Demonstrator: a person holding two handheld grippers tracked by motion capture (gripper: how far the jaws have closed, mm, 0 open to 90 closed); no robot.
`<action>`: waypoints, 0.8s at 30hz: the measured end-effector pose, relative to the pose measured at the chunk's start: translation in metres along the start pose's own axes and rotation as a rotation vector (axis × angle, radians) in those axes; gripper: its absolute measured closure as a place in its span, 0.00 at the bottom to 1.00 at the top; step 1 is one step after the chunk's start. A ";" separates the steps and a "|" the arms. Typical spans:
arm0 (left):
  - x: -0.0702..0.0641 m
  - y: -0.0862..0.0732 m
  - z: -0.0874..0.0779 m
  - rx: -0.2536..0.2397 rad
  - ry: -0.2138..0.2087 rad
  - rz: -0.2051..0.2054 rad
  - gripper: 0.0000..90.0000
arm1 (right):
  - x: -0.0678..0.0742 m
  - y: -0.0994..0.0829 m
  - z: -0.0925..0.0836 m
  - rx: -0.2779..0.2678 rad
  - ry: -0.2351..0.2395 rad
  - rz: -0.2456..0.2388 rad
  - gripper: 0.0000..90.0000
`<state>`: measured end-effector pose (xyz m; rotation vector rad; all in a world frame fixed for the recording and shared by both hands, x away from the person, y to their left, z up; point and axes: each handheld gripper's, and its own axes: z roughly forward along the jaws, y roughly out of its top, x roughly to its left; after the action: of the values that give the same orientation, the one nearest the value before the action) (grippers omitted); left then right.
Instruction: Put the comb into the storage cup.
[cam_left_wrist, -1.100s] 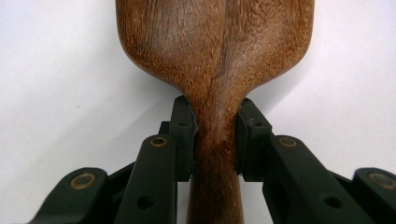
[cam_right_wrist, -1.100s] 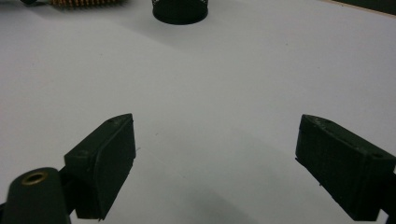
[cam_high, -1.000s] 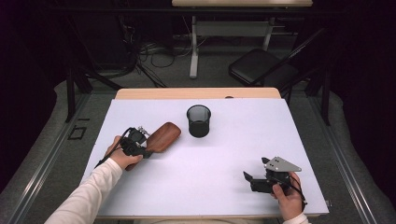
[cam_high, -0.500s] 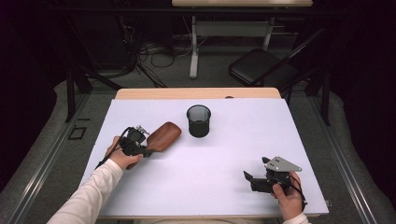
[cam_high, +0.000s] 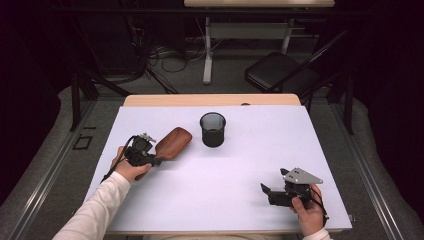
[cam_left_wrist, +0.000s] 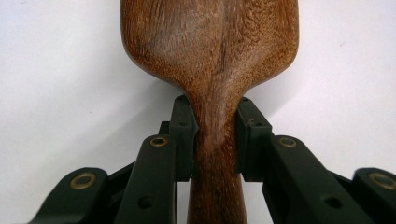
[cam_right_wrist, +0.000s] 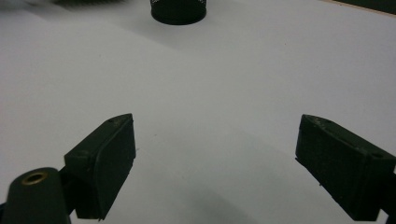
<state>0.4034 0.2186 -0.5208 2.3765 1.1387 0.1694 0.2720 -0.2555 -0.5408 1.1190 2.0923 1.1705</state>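
- The left gripper sits at the left side of the white desk, just where it was a second ago; nothing in the high view shows any shift in the hand behind it.
- Its jaws are clamped on the narrow neck of the wooden brush; in the left gripper view the two black pads press both sides of the brush handle, with its broad head beyond them.
- The brush lies flat on the desk as before, its wide end pointing up and to the right, toward the black mesh cup, near it but not touching.
- The cup stands upright near the middle of the desk's far half, unmoved across the three high views.
- The right gripper rests near the desk's front right corner, held in the person's right hand, in the same spot as earlier.
- Its jaws stand wide apart with nothing between them; the right gripper view shows bare desk between the pads and the base of the cup far ahead.
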 end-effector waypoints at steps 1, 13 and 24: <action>0.000 -0.001 -0.001 -0.007 -0.004 -0.004 0.80 | 0.000 0.000 0.000 0.000 0.000 0.001 0.13; -0.002 -0.003 -0.017 -0.119 -0.016 -0.040 0.80 | 0.000 0.000 0.000 0.002 -0.001 0.001 0.13; -0.005 -0.005 -0.031 -0.190 -0.009 -0.040 0.80 | 0.000 0.000 0.000 0.004 -0.001 -0.001 0.13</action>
<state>0.3869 0.2288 -0.4952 2.1837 1.1135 0.2416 0.2721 -0.2552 -0.5409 1.1198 2.0950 1.1663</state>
